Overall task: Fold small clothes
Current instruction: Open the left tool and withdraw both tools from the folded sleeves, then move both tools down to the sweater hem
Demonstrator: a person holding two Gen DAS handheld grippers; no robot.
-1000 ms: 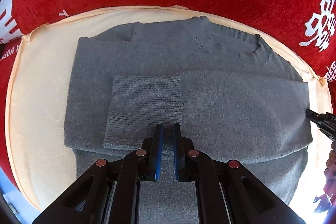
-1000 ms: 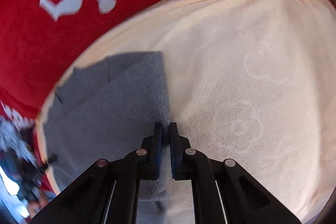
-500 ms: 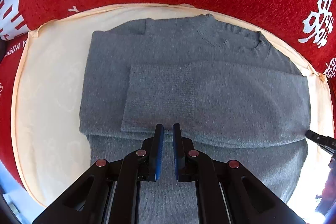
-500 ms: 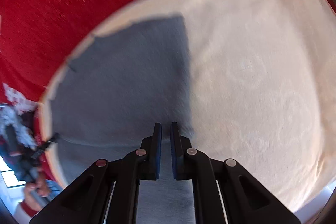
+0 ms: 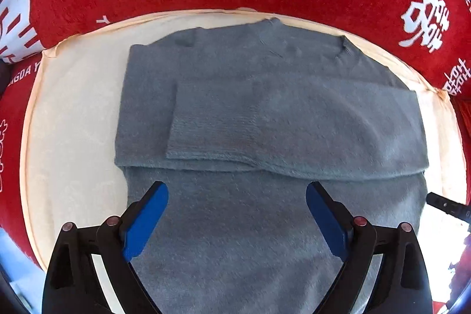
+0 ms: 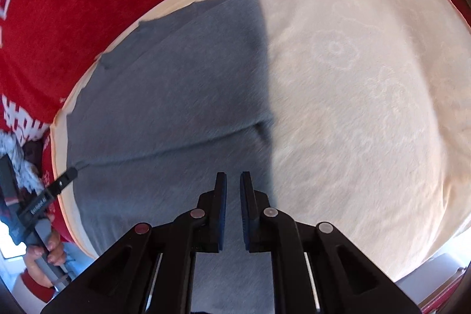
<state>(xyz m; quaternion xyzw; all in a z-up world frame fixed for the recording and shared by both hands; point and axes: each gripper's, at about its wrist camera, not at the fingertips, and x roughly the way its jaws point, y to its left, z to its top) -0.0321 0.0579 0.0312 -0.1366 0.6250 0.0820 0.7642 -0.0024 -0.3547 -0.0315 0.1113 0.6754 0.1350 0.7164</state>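
Fingers of the left gripper (image 5: pixel 237 221) stand wide apart above the grey sweater (image 5: pixel 265 119), whose folded sleeves lie toward 12 o'clock on the cream cushion (image 5: pixel 70 114). Only the right view shows the right gripper (image 6: pixel 233 205), nearly closed, gripping nothing, at the sweater's edge.

Grey knit sweater (image 5: pixel 265 114), sleeves folded in, lying flat

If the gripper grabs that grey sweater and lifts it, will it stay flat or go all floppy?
Probably floppy: the grey sweater is soft knit, and its sleeve already lies folded flat across the body. Lifted at one spot, the folds would likely sag open. It probably won't slip, since the fuzzy knit should catch the left gripper, whose jaws stand wide open.
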